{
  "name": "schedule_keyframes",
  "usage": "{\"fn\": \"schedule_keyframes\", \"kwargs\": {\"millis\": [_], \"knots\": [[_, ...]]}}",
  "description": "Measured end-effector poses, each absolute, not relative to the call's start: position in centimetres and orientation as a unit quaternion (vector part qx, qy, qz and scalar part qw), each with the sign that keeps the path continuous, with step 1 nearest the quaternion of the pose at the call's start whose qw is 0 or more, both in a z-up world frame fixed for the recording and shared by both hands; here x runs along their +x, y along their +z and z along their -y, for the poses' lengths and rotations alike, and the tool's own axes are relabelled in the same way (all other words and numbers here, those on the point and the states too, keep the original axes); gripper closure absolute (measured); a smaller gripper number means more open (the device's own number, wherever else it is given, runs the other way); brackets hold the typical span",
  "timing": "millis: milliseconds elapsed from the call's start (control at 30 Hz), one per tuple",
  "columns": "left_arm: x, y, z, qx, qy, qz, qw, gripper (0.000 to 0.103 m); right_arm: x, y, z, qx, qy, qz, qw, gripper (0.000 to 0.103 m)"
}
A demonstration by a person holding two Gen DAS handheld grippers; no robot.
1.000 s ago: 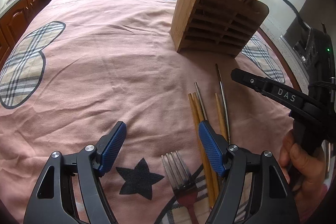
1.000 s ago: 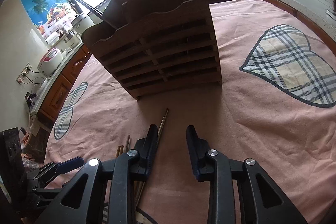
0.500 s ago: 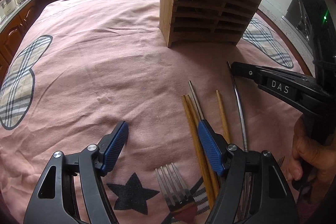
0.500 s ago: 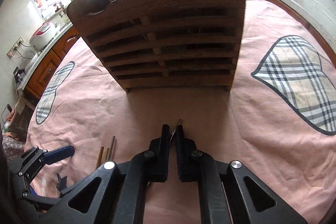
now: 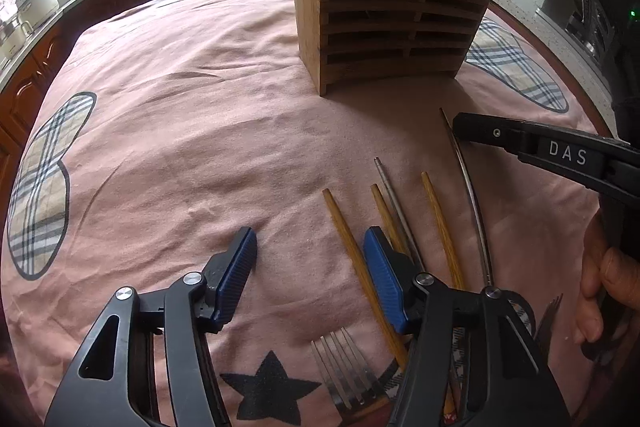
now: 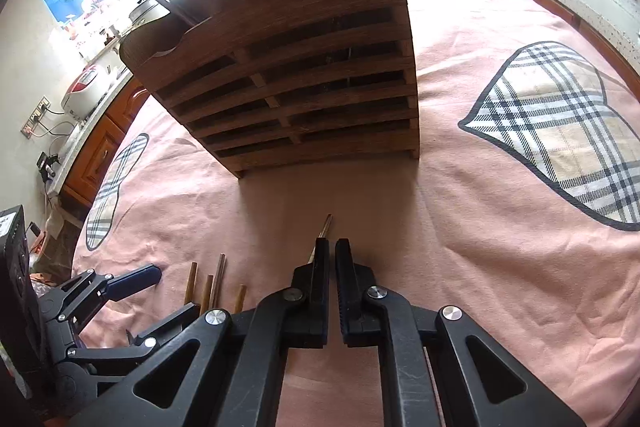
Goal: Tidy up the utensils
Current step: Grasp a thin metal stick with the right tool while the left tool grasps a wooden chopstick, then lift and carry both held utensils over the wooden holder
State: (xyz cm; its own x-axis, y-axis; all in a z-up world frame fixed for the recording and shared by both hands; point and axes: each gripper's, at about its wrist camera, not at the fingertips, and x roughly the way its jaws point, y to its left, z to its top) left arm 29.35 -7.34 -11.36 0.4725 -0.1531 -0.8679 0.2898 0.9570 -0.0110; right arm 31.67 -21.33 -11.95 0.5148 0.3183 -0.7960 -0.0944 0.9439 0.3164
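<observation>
The right gripper (image 6: 332, 259) has its fingers nearly pressed together, with a thin gap showing; a slim metal chopstick (image 5: 470, 195) runs beside its left finger (whether it is actually pinched I cannot tell). The left gripper (image 5: 310, 267) hangs spread wide over the pink cloth (image 5: 200, 131) on the table. Beside its right finger lie three wooden chopsticks (image 5: 344, 227) and a second metal stick (image 5: 394, 195), with a fork (image 5: 344, 375) just below. The wooden rack (image 6: 304, 83) stands upright beyond them, some utensils already in its top.
</observation>
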Motion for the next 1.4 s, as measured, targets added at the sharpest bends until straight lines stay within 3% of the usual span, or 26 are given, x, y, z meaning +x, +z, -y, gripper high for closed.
{"fn": "schedule_keyframes", "kwargs": {"millis": [233, 333, 367, 467, 500, 700, 1000, 1400], "knots": [[30.3, -11.2, 7.7, 0.069, -0.135, -0.499, 0.853, 0.056, 32.9, -12.1, 19.5, 0.085, 0.112, -0.489, 0.861, 0.086], [30.3, -11.1, 8.2, 0.073, -0.141, -0.490, 0.857, 0.076, 33.0, -12.0, 19.0, 0.075, 0.111, -0.491, 0.861, 0.080], [30.4, -11.1, 8.3, 0.071, -0.142, -0.490, 0.857, 0.089, 32.9, -12.0, 18.8, 0.065, 0.110, -0.491, 0.862, 0.080], [30.5, -11.0, 8.2, 0.061, -0.145, -0.493, 0.856, 0.094, 32.7, -11.9, 18.0, 0.030, 0.104, -0.488, 0.866, 0.087], [30.6, -11.0, 7.9, 0.052, -0.146, -0.494, 0.855, 0.095, 32.6, -11.9, 18.1, 0.026, 0.100, -0.487, 0.867, 0.094], [29.2, -8.5, 5.9, -0.013, -0.158, -0.476, 0.865, 0.097, 31.1, -10.3, 19.5, 0.083, 0.121, -0.467, 0.872, 0.098], [24.8, -2.4, 3.1, -0.068, -0.181, -0.419, 0.887, 0.098, 26.7, -4.7, 21.3, 0.140, 0.164, -0.404, 0.889, 0.099], [20.5, 1.8, 1.1, -0.083, -0.189, -0.369, 0.906, 0.098, 22.1, 0.0, 21.4, 0.141, 0.179, -0.345, 0.910, 0.099]]}}
